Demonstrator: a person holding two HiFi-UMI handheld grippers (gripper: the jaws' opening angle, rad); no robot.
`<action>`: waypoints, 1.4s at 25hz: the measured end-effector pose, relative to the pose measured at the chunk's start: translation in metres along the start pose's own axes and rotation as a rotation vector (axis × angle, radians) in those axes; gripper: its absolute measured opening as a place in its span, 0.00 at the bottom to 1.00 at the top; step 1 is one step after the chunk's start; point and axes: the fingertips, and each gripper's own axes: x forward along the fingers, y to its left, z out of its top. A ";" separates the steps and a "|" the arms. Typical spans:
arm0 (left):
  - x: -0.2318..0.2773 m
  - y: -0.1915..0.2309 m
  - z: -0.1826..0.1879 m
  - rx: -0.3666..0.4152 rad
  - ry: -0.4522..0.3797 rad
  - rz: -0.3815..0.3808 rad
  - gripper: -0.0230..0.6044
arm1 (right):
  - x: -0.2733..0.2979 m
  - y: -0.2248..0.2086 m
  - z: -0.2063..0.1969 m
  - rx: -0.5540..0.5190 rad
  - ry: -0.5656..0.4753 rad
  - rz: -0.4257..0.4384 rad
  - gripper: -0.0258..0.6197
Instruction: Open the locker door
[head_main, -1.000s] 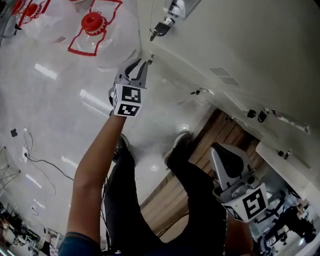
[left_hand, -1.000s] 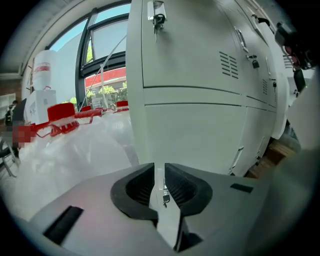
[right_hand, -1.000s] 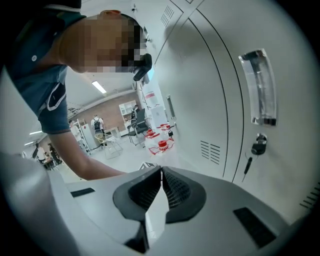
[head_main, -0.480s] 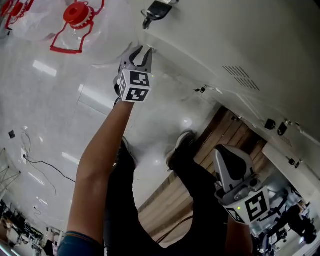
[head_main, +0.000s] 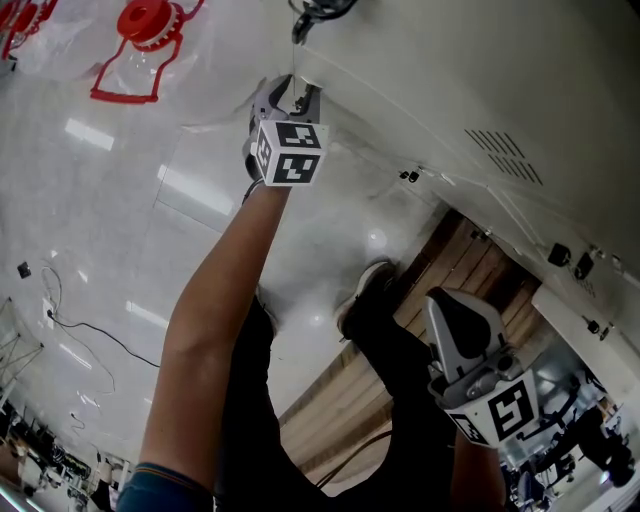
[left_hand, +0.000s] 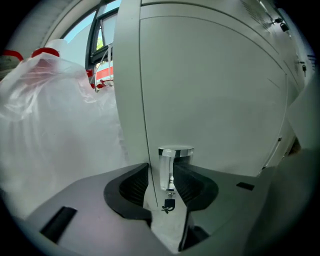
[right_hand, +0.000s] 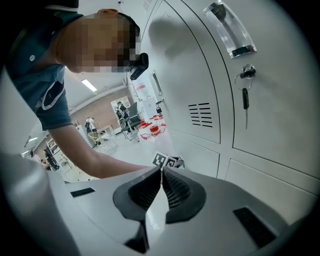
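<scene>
Clear handle (left_hand: 172, 160) is straddled by jaws of the left tool (left_hand: 162, 175), just spread wide, not yet clamped; locker door (left_hand: 210, 90) remains unpulled. Right tool (right_hand: 161, 175): jaws together.

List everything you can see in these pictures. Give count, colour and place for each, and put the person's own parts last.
locker doors: several, off-white, in a row along the right of the head view
door handle: one, clear, between the jaws of the left gripper
key: one, dark, hanging from a lock in the right gripper view
vent slots: one set, dark, on a door
red caps: at least two, under clear plastic, on the floor at upper left
cable: one, black, on the floor at left
shoes: two, dark, on the pale floor
forearm: one, bare, behind the left gripper
left gripper: grey, jaws apart and just been opening
right gripper: grey, jaws together, empty
</scene>
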 end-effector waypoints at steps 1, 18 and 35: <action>0.001 0.002 0.000 -0.011 0.001 0.017 0.30 | 0.000 0.000 -0.001 0.001 0.003 0.000 0.10; -0.047 0.000 -0.034 -0.007 -0.015 0.017 0.24 | 0.007 0.010 0.005 0.001 0.014 0.017 0.10; -0.144 -0.038 -0.099 0.126 0.102 -0.127 0.13 | -0.007 0.043 0.019 -0.001 0.004 0.042 0.10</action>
